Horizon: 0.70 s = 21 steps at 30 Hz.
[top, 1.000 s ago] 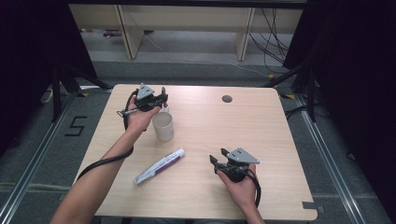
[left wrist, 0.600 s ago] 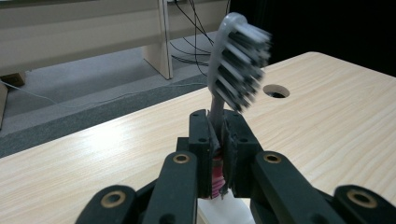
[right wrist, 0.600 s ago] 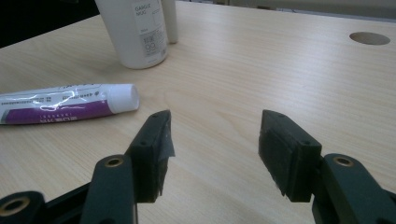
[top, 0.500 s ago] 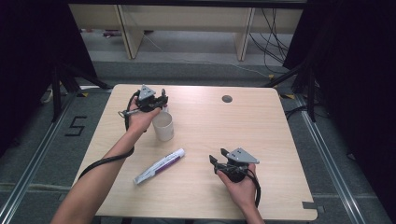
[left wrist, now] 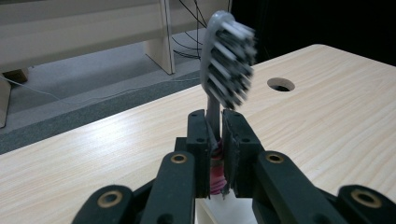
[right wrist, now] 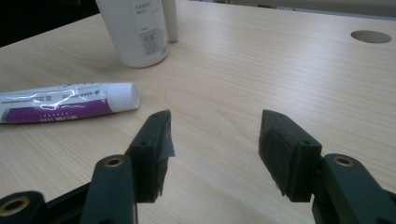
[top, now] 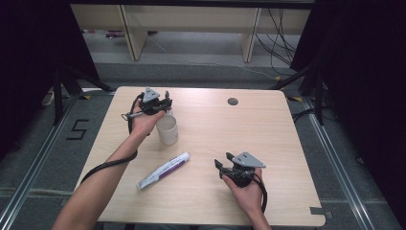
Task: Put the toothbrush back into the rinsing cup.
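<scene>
Pale wood table [top: 268, 143], one round cable hole [top: 232, 101] near the far edge. Left gripper [left wrist: 215, 128] is clamped on the neck of a grey toothbrush [left wrist: 226, 60], bristle head upright above the jaws. In the high view the left gripper [top: 160, 104] sits just beyond the white cup [top: 167, 129], at its far rim; white cup wall shows directly beneath the jaws in the left gripper view. Judgement: grip is taken high on the neck so the handle can stand in the cup; whether the brush is going in or coming out cannot be told.

Right gripper [right wrist: 212, 144] rests low near the front edge, jaws spread wide with nothing between them. Toothpaste tube [right wrist: 65, 102] lies flat on the table, white cap toward the gripper, well apart from the cup. Judgement: open jaws aimed past the cap suggest the right hand is parked ready for the tube, which lies within easy reach between the two hands.
</scene>
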### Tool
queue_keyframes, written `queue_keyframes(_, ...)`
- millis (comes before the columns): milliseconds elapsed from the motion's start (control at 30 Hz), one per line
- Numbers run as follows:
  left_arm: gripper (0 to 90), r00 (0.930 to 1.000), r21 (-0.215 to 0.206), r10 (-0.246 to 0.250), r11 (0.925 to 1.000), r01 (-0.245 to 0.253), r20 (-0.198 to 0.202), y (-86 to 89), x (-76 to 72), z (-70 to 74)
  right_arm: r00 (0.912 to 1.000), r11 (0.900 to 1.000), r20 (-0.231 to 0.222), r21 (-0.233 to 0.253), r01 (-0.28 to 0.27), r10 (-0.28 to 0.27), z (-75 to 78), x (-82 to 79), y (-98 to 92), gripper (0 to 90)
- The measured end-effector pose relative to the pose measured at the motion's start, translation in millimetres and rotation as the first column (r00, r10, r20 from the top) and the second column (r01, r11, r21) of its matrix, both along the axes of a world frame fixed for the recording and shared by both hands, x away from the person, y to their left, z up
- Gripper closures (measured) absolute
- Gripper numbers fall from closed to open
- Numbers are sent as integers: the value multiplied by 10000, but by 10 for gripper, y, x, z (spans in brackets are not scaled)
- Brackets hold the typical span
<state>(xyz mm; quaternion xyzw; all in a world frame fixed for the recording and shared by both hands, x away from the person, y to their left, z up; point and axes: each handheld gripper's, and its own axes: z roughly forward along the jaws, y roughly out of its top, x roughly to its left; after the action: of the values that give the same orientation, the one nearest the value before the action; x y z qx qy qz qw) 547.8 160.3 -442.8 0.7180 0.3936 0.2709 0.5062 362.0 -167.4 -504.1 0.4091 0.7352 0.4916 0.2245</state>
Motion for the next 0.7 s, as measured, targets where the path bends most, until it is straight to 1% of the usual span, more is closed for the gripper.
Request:
queue_keyframes(33, 808, 10000, 19, 4, 10000, -4, 1, 2, 0, 0, 10000, 10000, 5, -94, 7, -7, 4, -1, -5, 448)
queue_keyframes(133, 798, 10000, 50, 6, 10000, -6, -40, 2, 3, -6, 10000, 10000, -53, -64, 7, -7, 4, -6, -4, 447)
queue_keyframes(200, 786, 10000, 75, 22, 10000, -22, -48, 3, 1, -8, 10000, 10000, 5, -95, -2, 2, 2, -2, -7, 447)
queue_keyframes(233, 778, 10000, 75, 17, 10000, -17, -43, 3, -1, -7, 10000, 10000, -58, 46, 52, -52, -1, -7, 4, 447)
queue_keyframes(267, 772, 10000, 106, 14, 9999, -13, -40, 6, -5, -4, 9999, 10000, -105, 60, 6, -6, 6, -8, 1, 447)
queue_keyframes(300, 769, 10000, 93, 38, 9999, -37, -33, 6, -9, -2, 9996, 9996, -277, 254, 119, -112, 5, -22, 15, 447)
queue_keyframes(367, 752, 10000, 54, 52, 10000, -52, -78, 7, -19, 2, 9995, 9995, -285, 273, 127, -119, 6, -23, 17, 447)
queue_keyframes(400, 735, 9999, 60, 67, 10000, -67, -96, 7, -23, 3, 9995, 9995, -298, 276, 120, -112, 5, -22, 18, 447)
queue_keyframes(433, 716, 9999, 84, 96, 9999, -95, -97, 8, -28, 7, 10000, 10000, 57, -34, -18, 18, 0, 3, -2, 447)
queue_keyframes(533, 663, 9999, 57, 119, 9999, -119, -116, 15, -49, 20, 10000, 10000, 48, -52, -24, 24, 1, 1, -1, 446)
queue_keyframes(600, 605, 9997, 107, 25, 9999, -22, -260, 19, -62, 27, 10000, 10000, 38, -46, -20, 21, 2, 1, -1, 446)
queue_keyframes(633, 583, 9997, 115, 11, 9999, -8, -242, 22, -73, 32, 10000, 10000, 35, -51, -16, 16, 2, 2, 0, 446)
queue_keyframes(667, 571, 9998, 184, 2, 9998, 1, -184, 29, -83, 39, 9996, 9997, -274, 234, 100, -94, 1, -19, 23, 445)
queue_keyframes(700, 556, 9999, 253, 9, 9997, -5, -146, 41, -96, 49, 9996, 9998, -254, 201, 89, -84, 1, -18, 21, 446)
